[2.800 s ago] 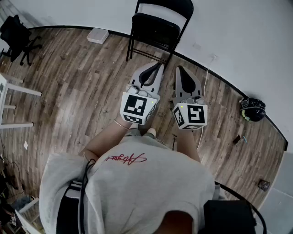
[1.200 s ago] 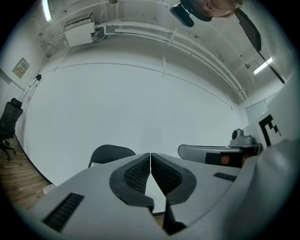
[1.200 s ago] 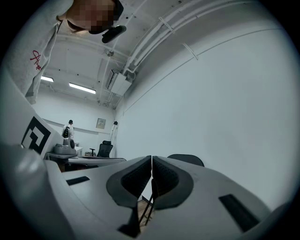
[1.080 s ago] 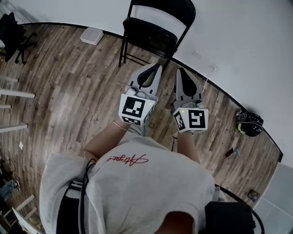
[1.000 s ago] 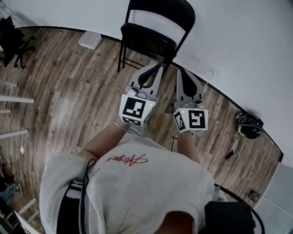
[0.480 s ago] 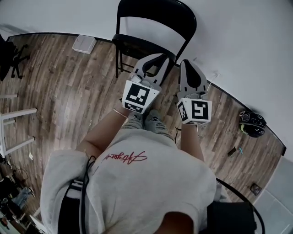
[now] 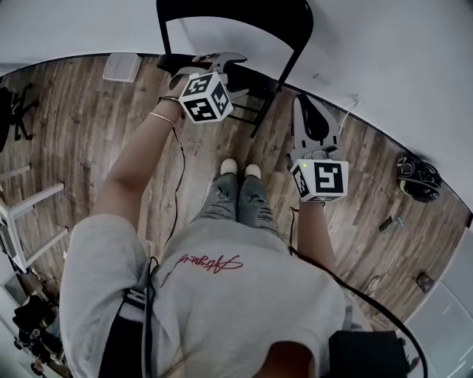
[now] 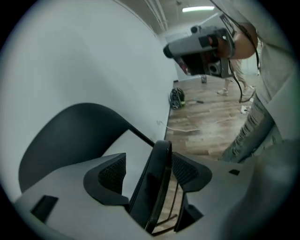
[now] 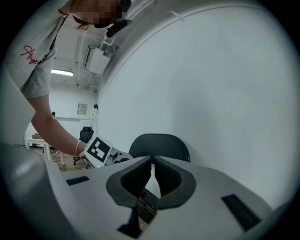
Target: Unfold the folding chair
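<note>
The black folding chair (image 7: 299,18) stands against the white wall, its backrest (image 8: 70,136) up. My left gripper (image 7: 222,65) reaches down to the front of the seat (image 7: 255,80). In the left gripper view its jaws (image 8: 150,172) are opening, and the seat's edge (image 8: 157,187) stands between the pads, which do not press on it. My right gripper (image 7: 303,103) hangs to the right of the chair, shut with nothing in it. In the right gripper view its tips (image 9: 152,163) touch, with the backrest (image 9: 159,143) and the left gripper's marker cube (image 9: 99,151) beyond.
The person's shoes (image 7: 240,170) stand on the wood floor just before the chair. A white box (image 7: 120,66) lies at the wall to the left, white table legs (image 7: 29,214) are at far left. A dark helmet-like thing (image 7: 420,177) and a cable (image 7: 347,111) lie to the right.
The person has stepped up to the chair. The left gripper swung forward and left onto the seat and its jaws parted. The right gripper moved forward a little and stayed shut.
</note>
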Available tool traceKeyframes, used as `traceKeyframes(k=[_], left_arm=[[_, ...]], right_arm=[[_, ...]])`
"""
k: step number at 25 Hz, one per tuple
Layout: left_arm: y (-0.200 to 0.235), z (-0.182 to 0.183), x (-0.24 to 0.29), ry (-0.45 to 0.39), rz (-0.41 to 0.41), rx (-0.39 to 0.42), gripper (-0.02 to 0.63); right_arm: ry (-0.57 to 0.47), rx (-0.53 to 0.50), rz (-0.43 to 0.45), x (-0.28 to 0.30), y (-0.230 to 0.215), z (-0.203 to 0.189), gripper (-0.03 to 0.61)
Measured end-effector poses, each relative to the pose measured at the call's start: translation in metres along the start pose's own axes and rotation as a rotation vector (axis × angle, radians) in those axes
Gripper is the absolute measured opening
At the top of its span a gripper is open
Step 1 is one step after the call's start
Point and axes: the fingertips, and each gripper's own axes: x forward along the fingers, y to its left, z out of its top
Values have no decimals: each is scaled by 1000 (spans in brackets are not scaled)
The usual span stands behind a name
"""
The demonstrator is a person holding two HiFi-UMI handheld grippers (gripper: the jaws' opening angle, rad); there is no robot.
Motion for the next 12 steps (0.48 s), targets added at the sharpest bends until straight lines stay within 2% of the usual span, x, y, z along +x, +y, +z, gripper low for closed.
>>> traceKeyframes(k=[3,6,8,9,11,12], left_arm=[[-11,-21,29,107,-100,85,308],[-20,-33,50,193,-161,171,307],[-25,-37,62,232,-175,220,305],[-26,-40,67,243,-173,240,304],[-26,-43,73,248,-148,279,227],[-26,-44,75,245,-141,290,209]], right_arm=[[54,-12,-8,10,-8,-20,18],[108,-35,-37,26,-22,-40,36],[137,-32,-75,40,-37,-54,127],[151,-22,-94,48,-44,-62,139],[182,21,-124,67,-59,-84,144],[202,51,-137,76,-67,-97,148]])
